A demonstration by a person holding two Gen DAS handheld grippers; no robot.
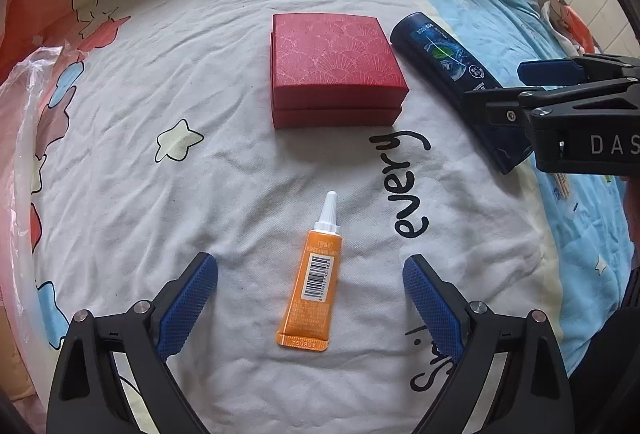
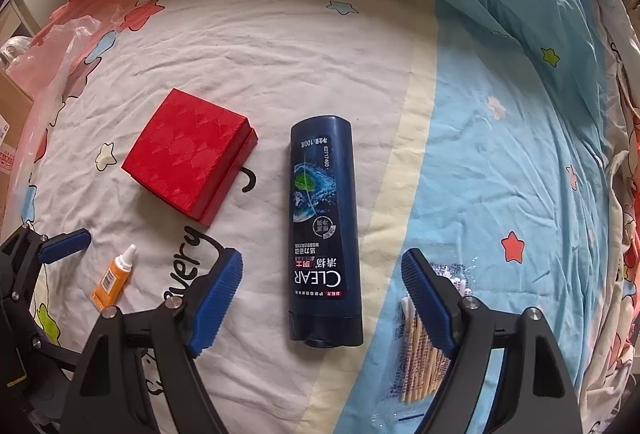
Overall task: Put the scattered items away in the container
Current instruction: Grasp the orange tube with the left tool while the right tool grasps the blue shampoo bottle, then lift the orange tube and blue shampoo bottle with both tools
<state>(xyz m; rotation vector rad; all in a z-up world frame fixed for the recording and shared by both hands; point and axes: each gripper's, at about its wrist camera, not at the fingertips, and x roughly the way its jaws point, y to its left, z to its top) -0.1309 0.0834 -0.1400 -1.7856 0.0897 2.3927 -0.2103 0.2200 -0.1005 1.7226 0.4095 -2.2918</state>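
A closed red box (image 1: 336,68) (image 2: 188,160) lies on the bedsheet. An orange glue tube (image 1: 312,280) (image 2: 112,280) with a white nozzle lies between the fingers of my open left gripper (image 1: 310,308), untouched. A dark blue CLEAR shampoo bottle (image 2: 324,234) (image 1: 444,64) lies between the fingers of my open right gripper (image 2: 322,298), cap toward me. A clear packet of cotton swabs (image 2: 424,350) lies under the right gripper's right finger. The left gripper also shows in the right wrist view (image 2: 64,244), and the right gripper in the left wrist view (image 1: 516,90).
The cartoon-print bedsheet (image 2: 280,54) is rumpled, with a blue quilt (image 2: 520,154) on the right. A clear plastic bag (image 1: 24,138) lies at the left edge. A cardboard box (image 2: 10,114) stands off the bed at far left.
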